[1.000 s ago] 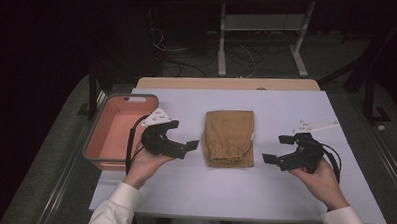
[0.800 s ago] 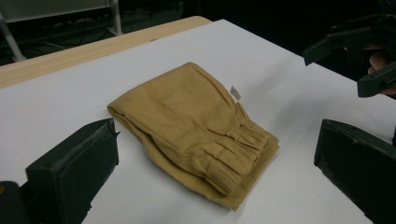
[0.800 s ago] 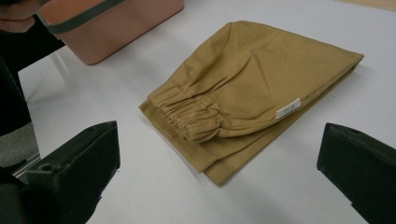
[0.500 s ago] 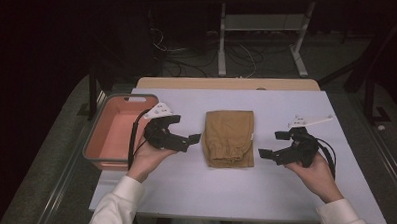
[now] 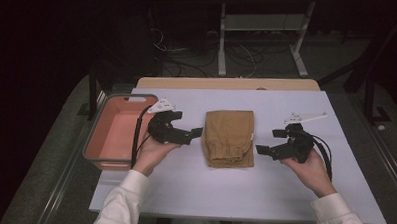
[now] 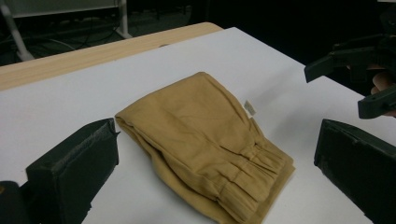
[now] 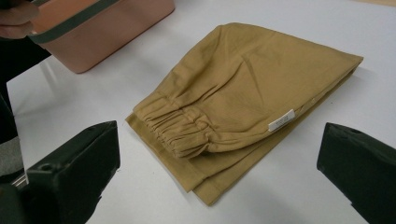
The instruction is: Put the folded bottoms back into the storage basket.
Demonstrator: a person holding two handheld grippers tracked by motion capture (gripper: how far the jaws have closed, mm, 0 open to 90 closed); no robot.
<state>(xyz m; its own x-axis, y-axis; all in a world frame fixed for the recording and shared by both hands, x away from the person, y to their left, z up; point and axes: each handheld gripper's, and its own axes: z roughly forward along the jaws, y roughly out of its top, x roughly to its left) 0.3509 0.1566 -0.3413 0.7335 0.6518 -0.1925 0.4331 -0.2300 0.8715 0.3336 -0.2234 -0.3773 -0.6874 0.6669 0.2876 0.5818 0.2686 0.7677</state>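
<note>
Jaws of both grippers stand wide open and hold nothing: the left gripper [image 5: 195, 134] hangs just left of the folded tan trousers [image 5: 229, 137], the right gripper [image 5: 263, 150] just right of them. They lie mid-table [image 5: 283, 195], with a pink bin [image 5: 101, 138] at far left.

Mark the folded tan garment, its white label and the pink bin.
folded tan garment [image 5: 229, 136], high view, middle of the top fold
white label [image 7: 281, 120], right gripper view, centre of the tag
pink bin [image 5: 100, 160], high view, near rim
</note>
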